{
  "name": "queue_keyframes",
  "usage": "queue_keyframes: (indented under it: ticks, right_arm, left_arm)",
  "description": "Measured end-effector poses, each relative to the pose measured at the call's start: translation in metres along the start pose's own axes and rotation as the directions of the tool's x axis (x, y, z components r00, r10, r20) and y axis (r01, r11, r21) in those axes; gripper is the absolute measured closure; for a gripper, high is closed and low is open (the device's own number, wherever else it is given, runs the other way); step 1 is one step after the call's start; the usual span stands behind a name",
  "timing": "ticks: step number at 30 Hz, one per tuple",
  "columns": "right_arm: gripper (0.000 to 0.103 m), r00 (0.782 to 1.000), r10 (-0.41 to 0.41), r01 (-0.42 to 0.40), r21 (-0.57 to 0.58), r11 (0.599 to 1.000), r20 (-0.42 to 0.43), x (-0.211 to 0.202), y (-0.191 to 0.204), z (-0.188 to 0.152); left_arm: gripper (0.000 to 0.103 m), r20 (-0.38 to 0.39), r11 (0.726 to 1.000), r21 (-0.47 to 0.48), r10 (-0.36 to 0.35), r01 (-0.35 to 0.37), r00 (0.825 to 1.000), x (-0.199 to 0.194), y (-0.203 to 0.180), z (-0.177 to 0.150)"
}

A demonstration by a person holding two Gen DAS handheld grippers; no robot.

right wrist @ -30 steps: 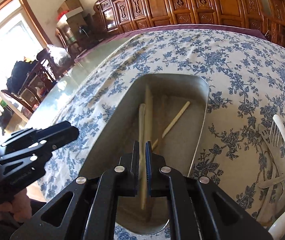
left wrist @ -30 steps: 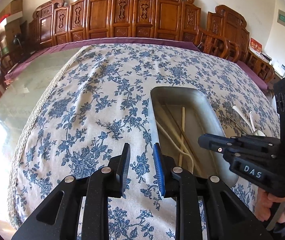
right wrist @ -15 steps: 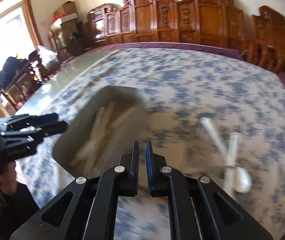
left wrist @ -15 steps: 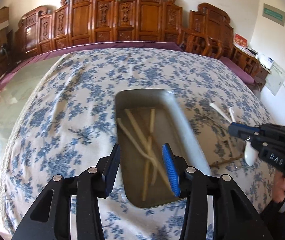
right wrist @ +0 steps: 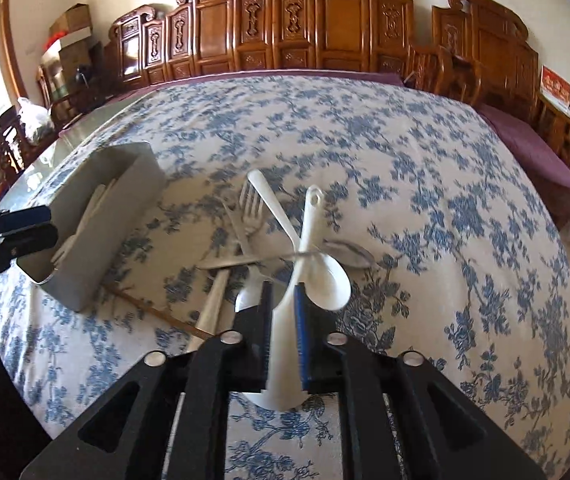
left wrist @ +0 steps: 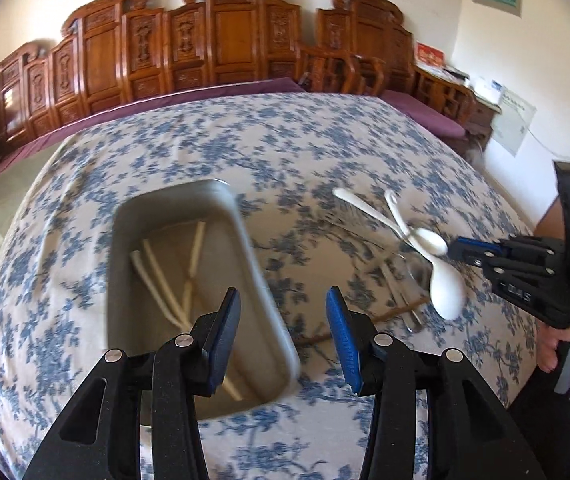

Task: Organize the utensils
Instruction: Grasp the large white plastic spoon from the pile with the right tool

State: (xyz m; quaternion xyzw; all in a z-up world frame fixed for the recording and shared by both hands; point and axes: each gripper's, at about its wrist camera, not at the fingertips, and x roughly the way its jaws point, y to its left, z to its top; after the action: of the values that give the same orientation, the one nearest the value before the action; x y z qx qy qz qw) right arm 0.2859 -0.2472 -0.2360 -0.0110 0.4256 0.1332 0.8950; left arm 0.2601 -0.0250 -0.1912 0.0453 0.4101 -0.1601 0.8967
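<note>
Blurring tray rim, right tool opening, hiding spoon bowl

Clearance around the tray and utensil pile

I see bare tablecloth beyond and right of the pile; the tray wall blocks the left.

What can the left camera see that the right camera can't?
Only the left camera looks down into the tray, showing the chopsticks crossed on its bottom. Only the right camera shows a metal fork clearly, and a metal spoon behind the white spoons. Both show the tray, two white spoons and the flowered tablecloth.
</note>
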Motion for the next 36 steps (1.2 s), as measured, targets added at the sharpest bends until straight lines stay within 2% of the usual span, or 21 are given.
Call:
queue_keyframes:
  ticks: [1,4,9,18,20,21,23,32,36]
  right_arm:
    - [0.082,1.000,0.002,-0.002,0.006,1.000,-0.010,0.004,-0.002,-0.002]
    - [0.082,1.000,0.009,-0.009,0.025,1.000,-0.013,0.009,-0.006,0.000]
    - [0.081,0.999,0.042,-0.040,0.074,0.996,-0.033,0.020,-0.010,0.008]
    - [0.081,0.998,0.040,-0.036,0.093,0.995,-0.045,0.036,-0.012,0.023]
    - [0.077,0.997,0.048,-0.040,0.126,0.991,-0.058,0.043,-0.017,0.026]
    - [0.066,0.997,0.047,-0.038,0.141,0.989,-0.064,0.046,-0.019,0.027]
    - [0.059,0.996,0.062,-0.051,0.172,0.984,-0.064,0.050,-0.022,0.029]
    - [0.058,0.996,0.076,-0.058,0.291,0.955,-0.049,0.065,-0.036,0.042]
    - [0.058,0.996,0.072,-0.056,0.295,0.954,-0.045,0.068,-0.038,0.046]
  left_arm:
    - [0.061,-0.003,1.000,0.011,0.001,-0.001,1.000,0.001,-0.004,-0.001]
    - [0.061,-0.013,0.999,0.033,0.002,-0.001,1.000,0.007,-0.014,-0.003]
    - [0.061,-0.024,1.000,0.026,-0.005,0.006,1.000,0.012,-0.018,-0.004]
    - [0.061,-0.029,1.000,0.013,-0.018,0.018,0.999,0.017,-0.027,-0.003]
    - [0.061,-0.033,1.000,0.019,-0.021,0.022,0.999,0.019,-0.030,-0.003]
    - [0.061,-0.034,1.000,0.020,-0.023,0.023,0.999,0.020,-0.030,-0.003]
    - [0.061,-0.037,0.999,0.022,-0.026,0.027,0.999,0.020,-0.032,-0.003]
    - [0.061,-0.040,0.999,0.026,-0.035,0.036,0.999,0.021,-0.033,-0.004]
    - [0.061,-0.040,0.999,0.027,-0.036,0.037,0.999,0.021,-0.032,-0.003]
